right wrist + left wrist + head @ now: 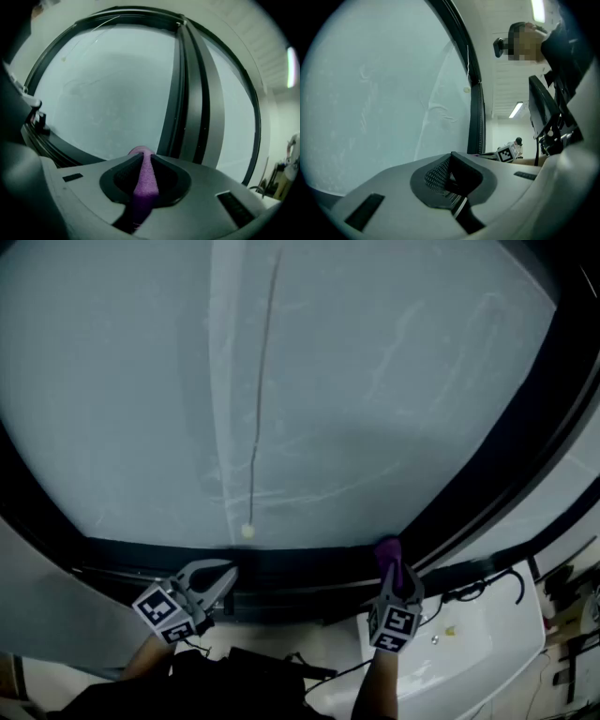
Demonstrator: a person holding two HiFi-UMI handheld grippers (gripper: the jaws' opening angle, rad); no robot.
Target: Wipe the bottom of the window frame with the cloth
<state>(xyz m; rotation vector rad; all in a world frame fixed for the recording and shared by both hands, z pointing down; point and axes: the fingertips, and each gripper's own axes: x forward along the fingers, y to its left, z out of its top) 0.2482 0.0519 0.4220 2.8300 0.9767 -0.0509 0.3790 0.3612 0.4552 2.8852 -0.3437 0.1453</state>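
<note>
Cloth (pixel 143 177): purple, soft and nubbly in texture, folded into a narrow upright strip. Pinched between the jaws of the right gripper (pixel 142 160), a rounded tip standing out beyond them. In the head view the cloth (pixel 388 550) lay against the dark bottom rail near the foot of an upright bar; whether it touched could not be told.

Right gripper (pixel 396 570): grey moulded shell, black ribbed pads, jaws clamped on the cloth. Marker cube (pixel 394 624) with black-and-white square patterns; no legible writing.

Window frame (pixel 300 563): dark, smooth, with grooved tracks along the bottom rail. It ran below the cloth and to both sides.

Glass pane (pixel 375 381): pale, frosted-looking, faintly streaked.

Cord (pixel 261 409): thin, hanging down the pane, ending in a small pale bead (pixel 247 532) just above the rail.

Left gripper (pixel 222 578): same make, well to the left of the cloth and just beside the rail. Jaws pressed together at the tips (pixel 450 155), nothing between them.

Surface (pixel 469 643): white, glossy, lower right, crossed by a black cable (pixel 489 576).
</note>
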